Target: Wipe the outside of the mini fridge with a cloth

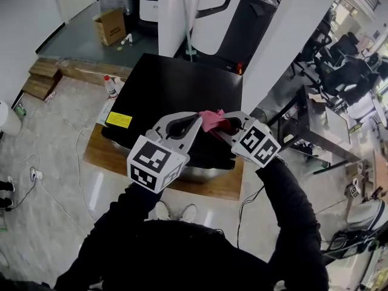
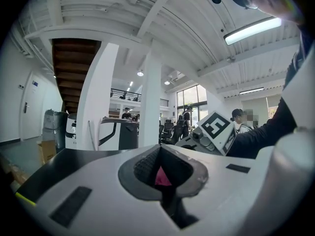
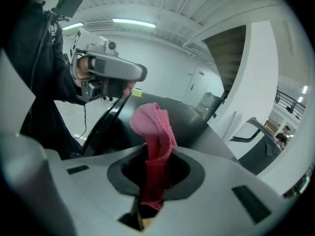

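Looking like the wiping's barely begun, left hand-held gripper (image 1: 196,120) and right hand-held gripper (image 1: 226,125) both pinching the pink cloth (image 1: 210,119) over the mini fridge (image 1: 176,86).

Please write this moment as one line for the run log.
left gripper: shut on pink cloth | right gripper: shut on pink cloth | pink cloth: over mini fridge top

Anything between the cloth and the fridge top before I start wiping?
Nothing visible. The pink cloth, clamped in the right gripper, is over the mini fridge and its bare black top. The left gripper pinches its other end, beside it, not beneath. The yellow label lies well left.
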